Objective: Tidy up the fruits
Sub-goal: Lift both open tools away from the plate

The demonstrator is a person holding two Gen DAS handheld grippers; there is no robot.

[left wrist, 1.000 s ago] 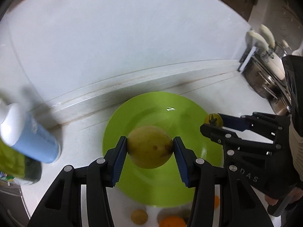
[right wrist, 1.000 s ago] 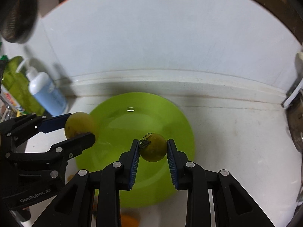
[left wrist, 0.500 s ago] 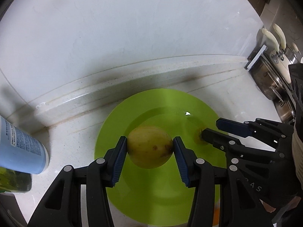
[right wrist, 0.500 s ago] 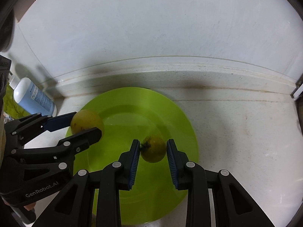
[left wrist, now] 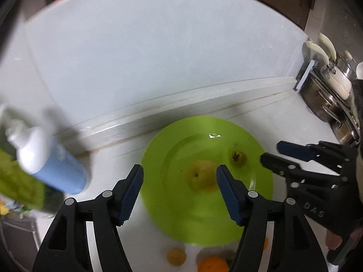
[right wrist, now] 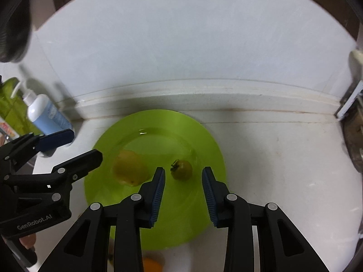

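A green plate (left wrist: 172, 215) (right wrist: 204, 217) lies on the white counter by the wall. A large yellow fruit (left wrist: 202, 176) (right wrist: 129, 170) and a small yellow-green fruit with a dark stem (left wrist: 237, 158) (right wrist: 182, 170) rest on it, apart. My left gripper (left wrist: 179, 190) is open and empty above the plate, the large fruit below its right finger. My right gripper (right wrist: 183, 190) is open and empty, the small fruit just beyond its fingertips. Each gripper shows in the other's view, the left (right wrist: 74, 145) and the right (left wrist: 272, 153).
A blue-and-white pump bottle (left wrist: 45, 158) (right wrist: 45, 113) and a green package (left wrist: 15, 181) stand left of the plate. An orange (left wrist: 212, 264) (right wrist: 152, 265) and a small yellow fruit (left wrist: 176, 255) lie on the counter in front of the plate. Steel pots (left wrist: 326, 99) stand at the right.
Both grippers have opened and let go of their fruits onto the plate. Both have then pulled up and back from the plate.
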